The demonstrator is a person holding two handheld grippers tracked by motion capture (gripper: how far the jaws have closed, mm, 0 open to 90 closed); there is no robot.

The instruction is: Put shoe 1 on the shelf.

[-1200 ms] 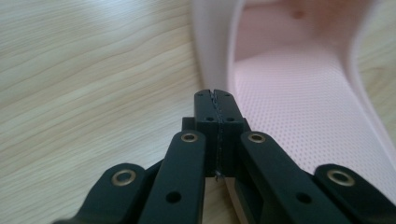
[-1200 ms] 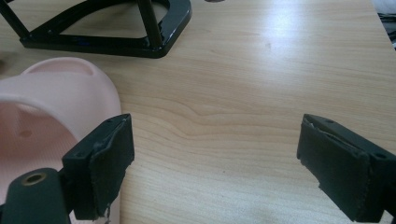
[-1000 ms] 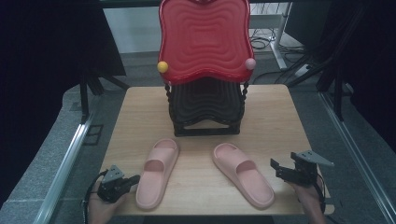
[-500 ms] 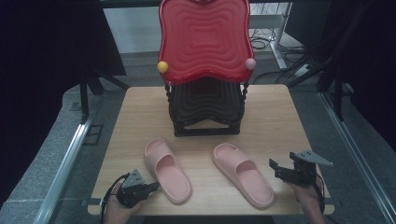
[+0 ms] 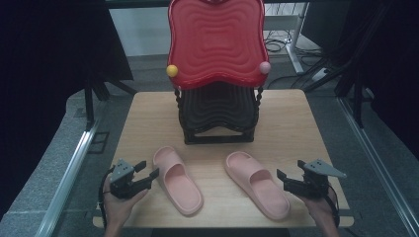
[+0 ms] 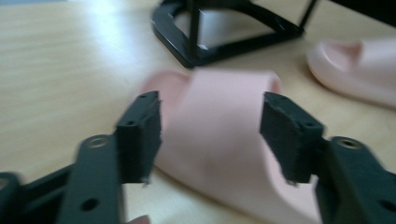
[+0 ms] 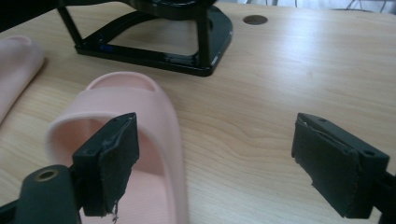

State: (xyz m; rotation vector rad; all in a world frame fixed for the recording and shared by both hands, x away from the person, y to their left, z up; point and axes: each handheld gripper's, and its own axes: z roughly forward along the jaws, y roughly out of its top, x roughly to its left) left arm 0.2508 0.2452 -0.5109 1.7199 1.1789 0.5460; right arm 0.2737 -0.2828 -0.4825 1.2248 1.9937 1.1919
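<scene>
Two pink slippers lie on the wooden table (image 5: pixel 296 128). The left slipper (image 5: pixel 177 180) points its toe toward the far left, and the right slipper (image 5: pixel 257 183) runs nearly parallel to it. My left gripper (image 5: pixel 148 170) is open just left of the left slipper. In the left gripper view the slipper's strap (image 6: pixel 219 135) lies just beyond the open jaws of that gripper (image 6: pixel 210 126). My right gripper (image 5: pixel 282 178) is open at the right slipper's right edge. In the right gripper view that slipper (image 7: pixel 149 116) sits in front of the left jaw of the gripper (image 7: pixel 215 158).
A black stand (image 5: pixel 217 111) carrying a red wavy panel (image 5: pixel 216 39) stands at the table's middle back, with a yellow ball (image 5: pixel 171 70) and a pink ball (image 5: pixel 265 67) at its sides. Its base (image 7: pixel 154 46) lies just beyond the slippers. Bare wood lies to the right (image 7: pixel 289 84).
The left slipper has swung round, its heel now toward the right and near edge. My left gripper has moved from the near edge up to the slipper's left side. The right gripper stayed put.
</scene>
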